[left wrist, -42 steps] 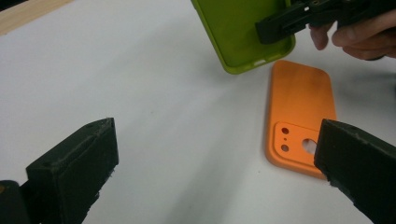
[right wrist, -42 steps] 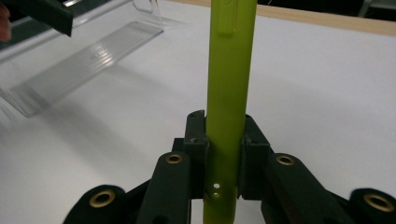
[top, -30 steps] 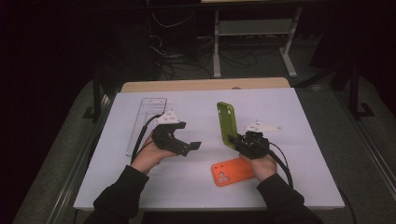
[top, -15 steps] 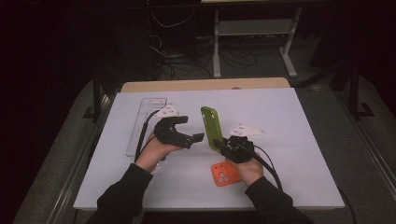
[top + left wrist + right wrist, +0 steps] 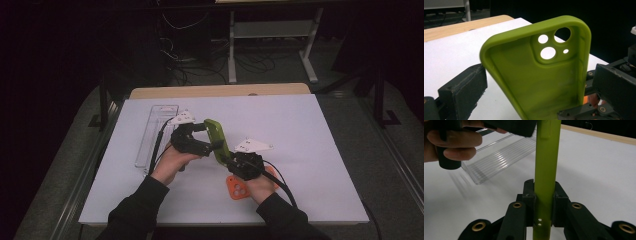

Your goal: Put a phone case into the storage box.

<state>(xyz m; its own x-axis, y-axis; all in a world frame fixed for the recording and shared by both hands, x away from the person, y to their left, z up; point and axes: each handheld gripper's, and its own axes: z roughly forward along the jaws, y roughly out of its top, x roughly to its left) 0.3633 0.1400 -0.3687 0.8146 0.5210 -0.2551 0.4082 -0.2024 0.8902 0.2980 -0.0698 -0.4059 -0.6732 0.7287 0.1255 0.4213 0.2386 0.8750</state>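
Right tool (image 5: 231, 161) is clamped on the bottom edge of the green phone case (image 5: 215, 137), holding it upright above the desk (image 5: 310, 150) middle, toward the near edge. Left tool (image 5: 210, 146) stands apart, jaws straddling the case's side. Judgement: close the left jaws squarely on the rim before the right lets go; the soft case may flex.

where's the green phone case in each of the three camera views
High view: green phone case stands at table centre, between both grippers.
Left gripper view: it fills the middle, hollow side facing.
Right gripper view: edge-on, clamped between the jaws.
Shared landmark: clear plastic tray.
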